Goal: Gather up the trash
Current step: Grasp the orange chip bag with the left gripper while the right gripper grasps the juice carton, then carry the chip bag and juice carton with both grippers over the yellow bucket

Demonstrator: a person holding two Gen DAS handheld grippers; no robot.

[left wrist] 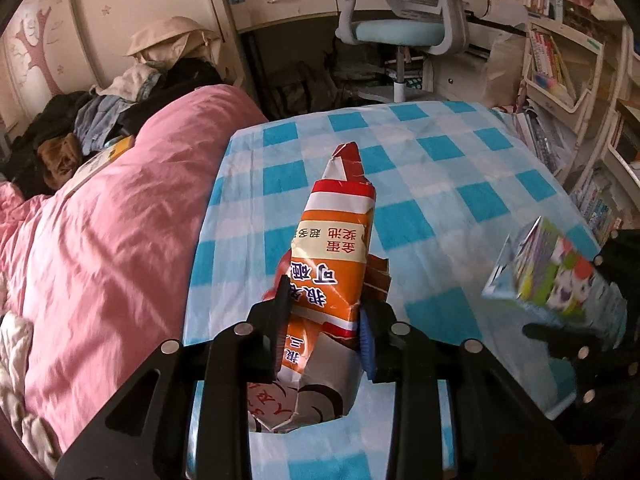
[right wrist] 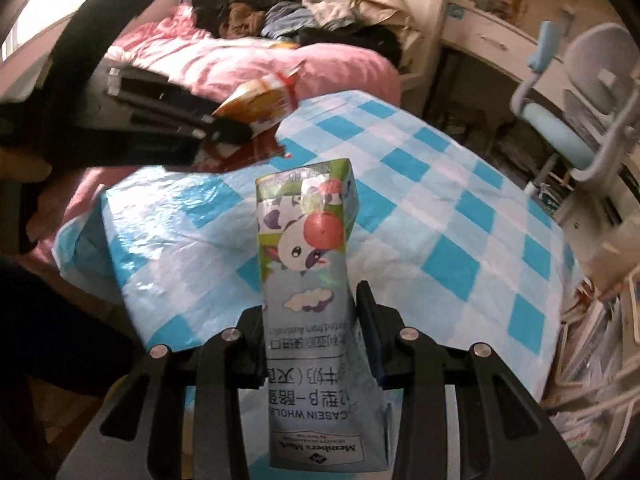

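An orange and white snack wrapper (left wrist: 336,240) with red stripes sticks up between the fingers of my left gripper (left wrist: 326,300), which is shut on its crumpled lower half above the checked table (left wrist: 440,184). My right gripper (right wrist: 310,308) is shut on a pale blue milk carton (right wrist: 308,280) printed with a cartoon cow, held upright over the same table (right wrist: 440,208). In the left wrist view, the carton (left wrist: 556,276) shows blurred at the right edge. In the right wrist view, the wrapper (right wrist: 260,100) and the left gripper (right wrist: 224,132) show at upper left.
The table wears a blue and white checked plastic cloth. A bed with a pink quilt (left wrist: 100,232) and a pile of clothes (left wrist: 120,108) lies beside it. A light blue desk chair (left wrist: 400,28) stands beyond the far edge. Crowded bookshelves (left wrist: 568,80) fill the right side.
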